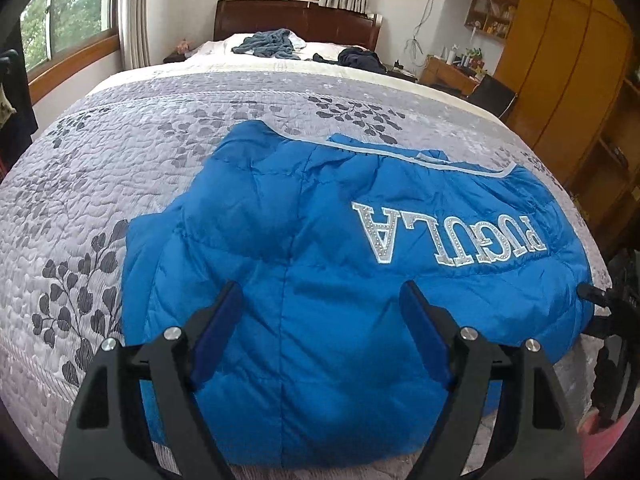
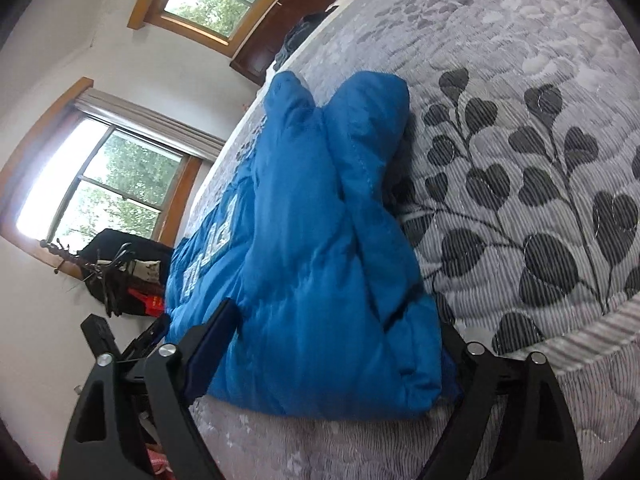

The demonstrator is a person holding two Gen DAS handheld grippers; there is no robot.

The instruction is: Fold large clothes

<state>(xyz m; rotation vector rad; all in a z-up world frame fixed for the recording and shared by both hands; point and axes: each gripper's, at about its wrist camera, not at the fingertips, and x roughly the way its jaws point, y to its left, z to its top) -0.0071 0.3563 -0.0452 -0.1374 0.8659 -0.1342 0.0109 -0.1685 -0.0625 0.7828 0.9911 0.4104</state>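
A blue puffy jacket (image 1: pixel 320 248) lies partly folded on the grey leaf-patterned quilt (image 1: pixel 140 152), its silver lettering upside down towards the right. My left gripper (image 1: pixel 322 312) hovers open over the jacket's near part, with its blue pads wide apart and nothing pinched. In the right wrist view the jacket (image 2: pixel 312 240) is seen from its side edge as a thick bundle. My right gripper (image 2: pixel 336 328) stands open astride that edge; its right finger is partly hidden behind the fabric. The right gripper (image 1: pixel 600 300) also shows at the jacket's right edge in the left wrist view.
A grey-blue garment (image 1: pixel 272 44) and a dark one (image 1: pixel 360 58) lie near the wooden headboard (image 1: pixel 296 20). Wooden wardrobes (image 1: pixel 560 60) and a desk (image 1: pixel 452 68) stand on the right. A rack with dark clothes (image 2: pixel 124 272) stands under the window.
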